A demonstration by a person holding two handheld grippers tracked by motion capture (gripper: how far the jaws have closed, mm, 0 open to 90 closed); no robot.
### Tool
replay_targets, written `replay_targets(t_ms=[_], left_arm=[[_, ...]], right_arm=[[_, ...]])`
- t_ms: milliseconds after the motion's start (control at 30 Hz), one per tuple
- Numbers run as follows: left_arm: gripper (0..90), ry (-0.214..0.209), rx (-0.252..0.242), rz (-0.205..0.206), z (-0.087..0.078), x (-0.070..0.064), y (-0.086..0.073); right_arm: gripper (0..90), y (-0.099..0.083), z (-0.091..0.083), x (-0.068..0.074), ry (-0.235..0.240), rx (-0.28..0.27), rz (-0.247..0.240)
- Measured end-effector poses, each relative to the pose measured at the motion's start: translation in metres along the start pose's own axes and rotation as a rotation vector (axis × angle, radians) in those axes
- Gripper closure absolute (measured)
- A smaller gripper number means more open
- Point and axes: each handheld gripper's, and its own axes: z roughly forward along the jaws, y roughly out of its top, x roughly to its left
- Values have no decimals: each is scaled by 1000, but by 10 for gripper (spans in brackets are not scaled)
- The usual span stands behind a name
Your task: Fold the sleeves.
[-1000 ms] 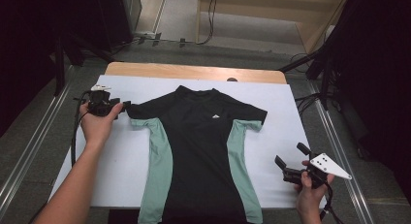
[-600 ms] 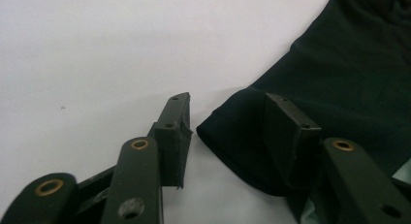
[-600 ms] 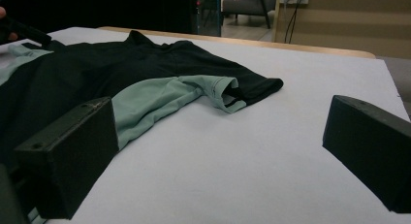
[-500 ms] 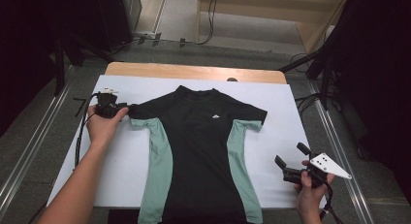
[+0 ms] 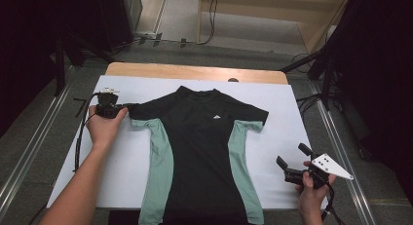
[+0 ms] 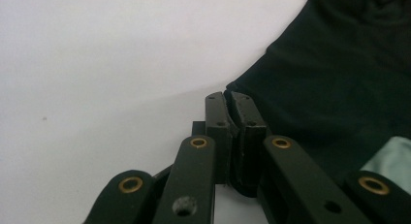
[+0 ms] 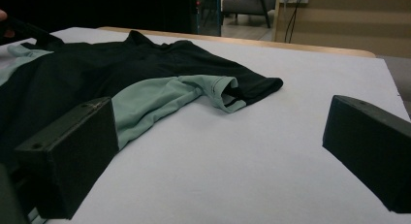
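Note:
A black T-shirt (image 5: 197, 147) with mint-green side panels lies flat, front up, on the white table cover (image 5: 122, 166). My left gripper (image 5: 111, 109) sits at the end of the shirt's left sleeve (image 5: 139, 110). In the left gripper view its jaws are pressed together (image 6: 228, 100) with the black sleeve's corner (image 6: 310, 88) running in at their tips. My right gripper (image 5: 293, 155) hovers open near the table's front right corner, apart from the shirt. The right gripper view looks between its spread jaws (image 7: 218, 151) at the other sleeve (image 7: 228, 90).
A wooden table edge (image 5: 195, 71) runs along the far side of the white cover. Metal rails (image 5: 29, 152) flank the table on the floor. Cables (image 5: 80, 137) trail from both grippers. Bare white cover lies on both sides of the shirt.
My left hand has slid its gripper rightward and a little nearer, up to the left sleeve's end. The right gripper and the shirt have stayed where they were.

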Motion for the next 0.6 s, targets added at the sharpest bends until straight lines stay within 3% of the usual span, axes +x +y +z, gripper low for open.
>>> replay_targets(t_ms=[267, 600], left_arm=[[867, -58, -62, -5, -21, -15, 9], [866, -140, -103, 7, -33, -34, 16]], right_arm=[[0, 0, 0, 0, 0, 2, -1], [0, 0, 0, 0, 0, 1, -3]])
